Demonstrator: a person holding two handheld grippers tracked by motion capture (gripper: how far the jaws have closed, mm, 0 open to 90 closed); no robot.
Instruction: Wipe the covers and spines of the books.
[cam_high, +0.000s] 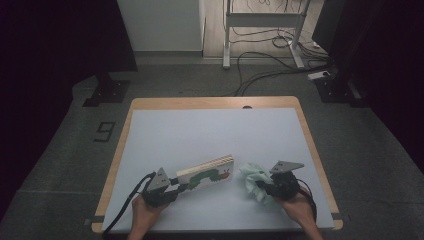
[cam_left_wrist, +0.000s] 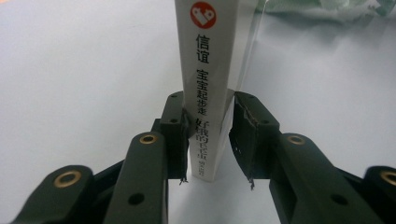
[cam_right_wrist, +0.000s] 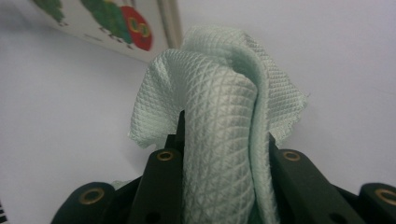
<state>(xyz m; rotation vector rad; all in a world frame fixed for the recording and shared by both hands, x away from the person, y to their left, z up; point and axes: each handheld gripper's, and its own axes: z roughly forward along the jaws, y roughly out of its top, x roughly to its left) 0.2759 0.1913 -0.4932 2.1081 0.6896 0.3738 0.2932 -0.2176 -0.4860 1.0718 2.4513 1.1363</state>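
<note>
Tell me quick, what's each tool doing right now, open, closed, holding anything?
Left tool: closed on the spine end of the picture book.
Right tool: closed on the bunched pale green cloth.

The far half of the table (cam_high: 210, 125) is left open for passage. Near the front edge, the way across is barred by a caterpillar picture book (cam_high: 206, 176), with a pale green cloth (cam_high: 254, 181) just beside it.
</note>
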